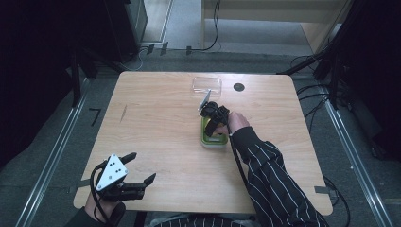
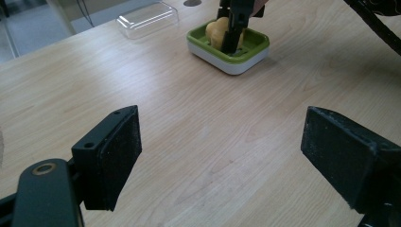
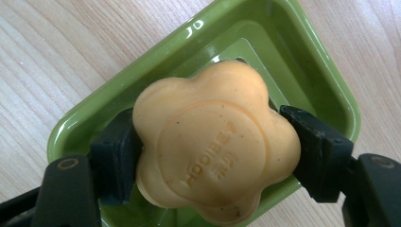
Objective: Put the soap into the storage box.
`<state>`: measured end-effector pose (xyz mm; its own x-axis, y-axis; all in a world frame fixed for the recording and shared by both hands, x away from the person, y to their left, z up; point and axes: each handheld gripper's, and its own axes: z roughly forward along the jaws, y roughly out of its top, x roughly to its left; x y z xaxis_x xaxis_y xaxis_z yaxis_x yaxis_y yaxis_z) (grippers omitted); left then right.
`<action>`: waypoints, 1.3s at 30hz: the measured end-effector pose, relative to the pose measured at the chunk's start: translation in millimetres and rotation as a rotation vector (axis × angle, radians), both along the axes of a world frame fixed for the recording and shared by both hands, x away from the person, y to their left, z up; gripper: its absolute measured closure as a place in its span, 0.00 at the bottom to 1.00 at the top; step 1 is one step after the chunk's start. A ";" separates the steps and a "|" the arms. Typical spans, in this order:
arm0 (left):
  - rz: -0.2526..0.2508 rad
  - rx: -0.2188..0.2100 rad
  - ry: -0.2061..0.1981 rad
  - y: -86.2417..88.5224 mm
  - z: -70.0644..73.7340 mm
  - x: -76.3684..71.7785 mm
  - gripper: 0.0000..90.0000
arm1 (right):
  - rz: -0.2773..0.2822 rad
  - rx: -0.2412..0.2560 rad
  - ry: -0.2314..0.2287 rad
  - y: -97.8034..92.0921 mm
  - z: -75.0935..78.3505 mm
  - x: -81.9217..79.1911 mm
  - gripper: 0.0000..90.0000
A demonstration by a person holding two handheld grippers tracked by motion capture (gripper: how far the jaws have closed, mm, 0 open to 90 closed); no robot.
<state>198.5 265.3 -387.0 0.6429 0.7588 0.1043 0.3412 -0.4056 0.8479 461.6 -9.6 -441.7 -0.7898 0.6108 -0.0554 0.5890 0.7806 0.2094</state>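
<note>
One soap point(image 3: 216, 142), one green dish point(image 3: 331, 101), one clear lid point(image 1: 206, 86), two grippers, one table point(image 1: 156, 132).

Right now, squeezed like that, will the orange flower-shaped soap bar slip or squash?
The orange flower-shaped soap bar looks stiff: no dents where the right gripper presses. Its rounded lobes and smooth surface could let it slip. It probably won't roll, being flat.

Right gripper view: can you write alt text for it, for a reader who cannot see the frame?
A flower-shaped orange soap bar with embossed lettering is clamped between the two black jaws of the right gripper, just above the inside of a green soap dish. The dish sits on a light wooden table.
</note>
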 end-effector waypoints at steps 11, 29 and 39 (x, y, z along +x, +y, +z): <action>0.000 0.000 0.000 -0.1 0.0 0.0 0.15 | -0.001 -0.003 -0.007 -0.2 -2.5 0.8 0.30; 0.000 -0.001 0.000 -0.4 0.0 0.0 0.15 | -0.016 0.015 -0.010 -2.8 -2.7 2.0 0.29; 0.001 -0.001 0.000 -0.1 0.0 0.3 0.15 | -0.014 0.013 -0.018 -3.0 5.7 -1.1 0.19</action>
